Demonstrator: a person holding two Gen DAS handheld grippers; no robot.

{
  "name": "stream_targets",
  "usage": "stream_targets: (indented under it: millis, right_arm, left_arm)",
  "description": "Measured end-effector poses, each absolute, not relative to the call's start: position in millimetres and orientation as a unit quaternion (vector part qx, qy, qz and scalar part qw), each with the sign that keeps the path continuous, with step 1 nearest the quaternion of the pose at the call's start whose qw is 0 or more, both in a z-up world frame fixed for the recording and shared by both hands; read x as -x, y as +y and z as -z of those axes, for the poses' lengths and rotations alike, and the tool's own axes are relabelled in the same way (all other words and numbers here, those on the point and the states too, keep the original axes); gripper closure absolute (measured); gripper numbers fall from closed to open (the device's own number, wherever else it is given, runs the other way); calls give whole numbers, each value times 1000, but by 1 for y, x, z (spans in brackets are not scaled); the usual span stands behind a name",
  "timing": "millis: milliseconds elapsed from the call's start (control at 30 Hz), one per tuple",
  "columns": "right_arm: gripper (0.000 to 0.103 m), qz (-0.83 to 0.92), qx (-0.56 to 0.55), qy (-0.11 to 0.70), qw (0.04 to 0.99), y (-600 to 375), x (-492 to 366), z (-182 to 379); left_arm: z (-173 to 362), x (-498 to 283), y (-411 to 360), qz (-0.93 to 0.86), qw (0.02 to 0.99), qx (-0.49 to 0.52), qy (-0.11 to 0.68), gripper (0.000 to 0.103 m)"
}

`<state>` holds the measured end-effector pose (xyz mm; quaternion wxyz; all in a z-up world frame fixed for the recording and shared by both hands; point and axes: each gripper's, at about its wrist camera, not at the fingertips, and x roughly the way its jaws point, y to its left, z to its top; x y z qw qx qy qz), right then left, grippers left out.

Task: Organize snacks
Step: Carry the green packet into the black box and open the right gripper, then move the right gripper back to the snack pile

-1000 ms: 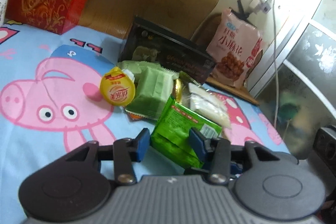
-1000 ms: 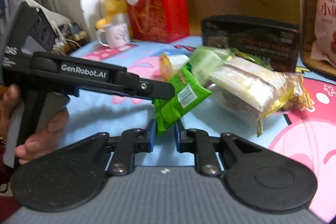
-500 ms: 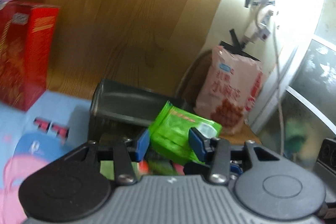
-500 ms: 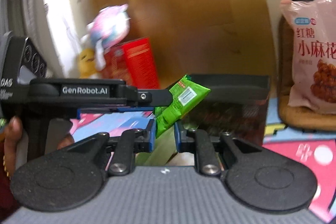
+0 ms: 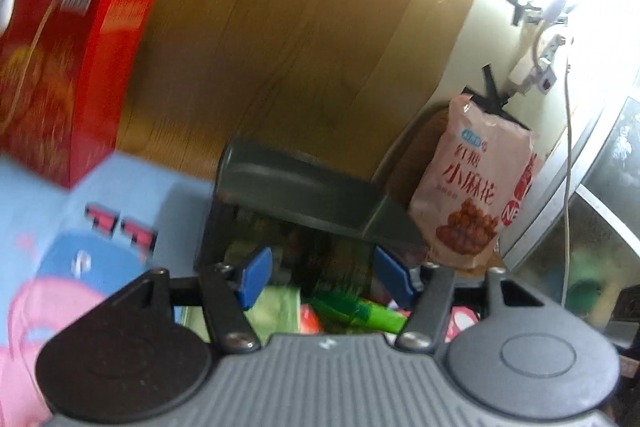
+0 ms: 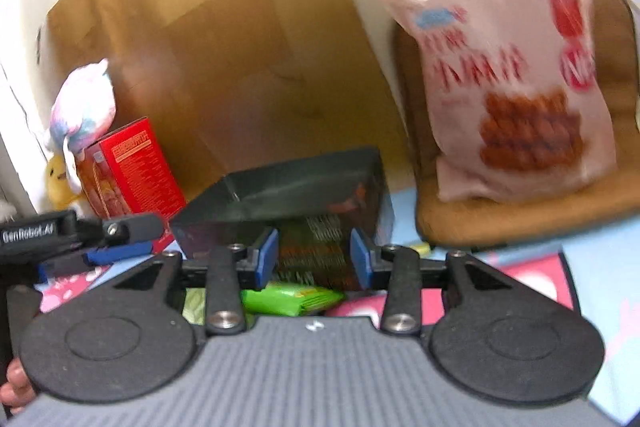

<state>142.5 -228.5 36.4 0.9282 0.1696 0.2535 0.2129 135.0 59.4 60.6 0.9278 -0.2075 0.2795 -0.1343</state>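
My left gripper hangs in front of the open black box, its jaws opening and nothing between the blue pads. A green snack packet, blurred, lies just below them among other wrapped snacks. My right gripper faces the same black box, its jaws opening too and its pads free. The green packet rests under its fingers, in front of the box. The left gripper shows at the left edge of the right wrist view.
A tall pink snack bag leans on a brown cushion right of the box. A red gift box and a plush toy stand at the left, against a wooden headboard. The cartoon bedsheet lies below.
Both grippers carried the green packet up from the sheet toward the black box. Now both have opened, and the packet has dropped out below their pads.
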Motion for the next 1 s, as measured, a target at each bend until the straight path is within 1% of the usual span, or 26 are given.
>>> stream_targets:
  millis: [100, 233, 267, 300, 333, 400, 433, 500, 533, 633, 667, 767, 900, 1000]
  right_arm:
    - [60, -222, -168, 276, 920, -224, -145, -29]
    - [59, -250, -141, 295, 911, -211, -152, -27]
    - [58, -258, -143, 304, 906, -212, -154, -24]
    - [53, -264, -148, 315, 899, -210, -157, -21]
    - [52, -268, -156, 325, 893, -208, -161, -18]
    - [52, -274, -166, 341, 884, -204, -169, -13]
    - [52, -276, -166, 346, 881, -201, -173, -11]
    - [50, -279, -160, 347, 881, -196, -176, -8]
    - [50, -285, -160, 343, 881, -194, -176, -8]
    - [52, -285, -141, 338, 886, -190, -172, -9]
    - [54, -285, -141, 337, 886, -191, -170, -10]
    - [55, -290, -147, 326, 888, -193, -157, -17]
    - [56, -299, -122, 270, 907, -191, -124, -45]
    - [56, -298, -94, 218, 924, -181, -115, -68]
  left_arm:
    - [-53, -141, 56, 138, 920, 203, 306, 46]
    - [-50, -153, 39, 162, 916, 159, 331, 46]
    - [-50, -157, 35, 167, 913, 153, 338, 44]
    - [-48, -162, 32, 174, 909, 153, 346, 43]
    - [-46, -168, 30, 181, 903, 160, 356, 41]
    - [-42, -180, 30, 187, 891, 182, 371, 41]
    - [-39, -186, 29, 189, 887, 190, 376, 43]
    - [-32, -199, 24, 198, 877, 195, 393, 56]
    - [-27, -203, 20, 201, 873, 195, 399, 60]
    - [-25, -202, 15, 203, 877, 184, 395, 64]
    - [-27, -198, 15, 204, 878, 183, 391, 64]
    - [-37, -180, 19, 206, 883, 193, 375, 65]
    - [-66, -148, 27, 224, 901, 193, 317, 65]
    - [-91, -147, 27, 215, 921, 178, 273, 65]
